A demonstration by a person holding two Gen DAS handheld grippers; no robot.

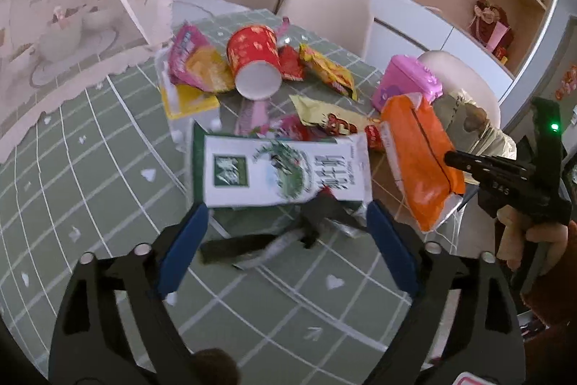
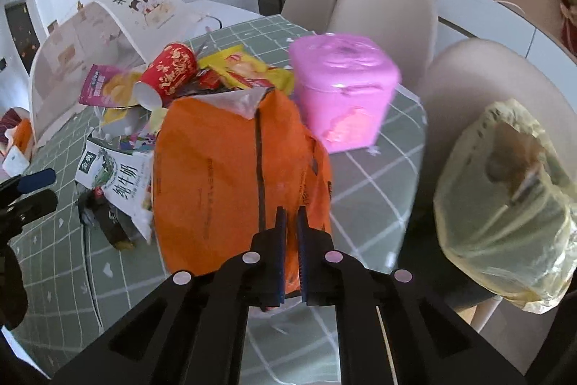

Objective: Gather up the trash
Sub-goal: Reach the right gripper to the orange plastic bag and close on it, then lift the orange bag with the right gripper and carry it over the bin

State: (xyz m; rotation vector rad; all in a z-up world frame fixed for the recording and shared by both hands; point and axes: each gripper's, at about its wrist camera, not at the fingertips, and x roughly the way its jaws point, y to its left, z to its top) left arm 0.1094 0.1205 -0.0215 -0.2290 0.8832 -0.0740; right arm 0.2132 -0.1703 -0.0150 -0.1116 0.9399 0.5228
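Right jaws: right gripper [image 2: 291, 222] clenched on the near edge of the orange packet [image 2: 230, 183].
Left jaws: left gripper [image 1: 286, 215] released, straddling the milk carton [image 1: 285, 174] on the tabletop [image 1: 108, 147].
Right view only: yellowish trash bag [image 2: 505, 204] beside the tabletop edge.
Left view only: dark wrapper [image 1: 252, 244] between the jaws.

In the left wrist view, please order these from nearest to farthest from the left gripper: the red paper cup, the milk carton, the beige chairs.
From the left gripper:
1. Milk carton, lying flat just ahead of the open fingers.
2. Red paper cup, on its side, mid-table behind the carton.
3. Beige chairs, beyond the table's far edge.
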